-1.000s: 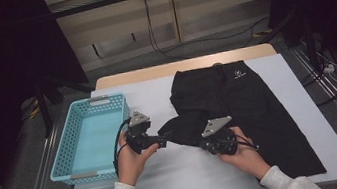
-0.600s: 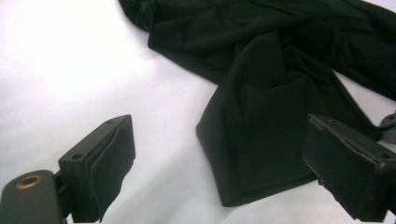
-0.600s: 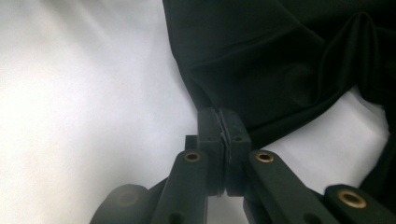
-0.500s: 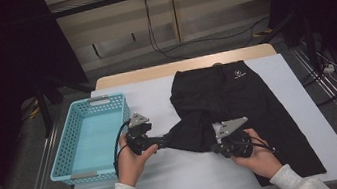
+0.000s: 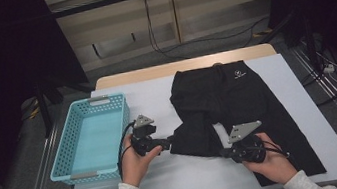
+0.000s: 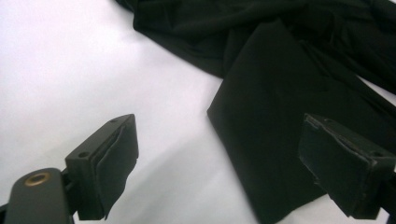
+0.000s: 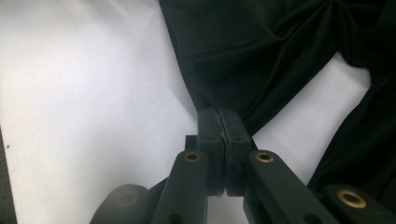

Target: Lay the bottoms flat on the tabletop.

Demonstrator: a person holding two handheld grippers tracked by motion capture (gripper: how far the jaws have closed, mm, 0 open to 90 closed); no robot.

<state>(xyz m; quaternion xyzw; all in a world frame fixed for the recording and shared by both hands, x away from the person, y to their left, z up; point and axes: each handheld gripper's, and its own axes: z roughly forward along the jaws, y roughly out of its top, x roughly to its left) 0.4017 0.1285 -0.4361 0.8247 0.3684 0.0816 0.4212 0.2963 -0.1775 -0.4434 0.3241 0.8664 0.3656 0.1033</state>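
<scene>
A black garment lies spread on the white table, with one folded flap pulled out to the left. My left gripper sits at the tip of that flap. In the left gripper view the left gripper is open and its jaws have just been closing a little. The flap's corner lies between them, and the pads do not press on it. My right gripper is at the flap's near edge. The right gripper view shows the right gripper shut on a pinch of the black cloth.
A light blue plastic basket stands at the table's left edge, close to my left hand. Bare white tabletop runs along the near edge between my hands. Cables and stands lie on the floor beyond the table and to its right.
My right gripper has moved to the right and toward the near edge with the cloth in it, stretching the flap out. The left hand has stayed in place.
</scene>
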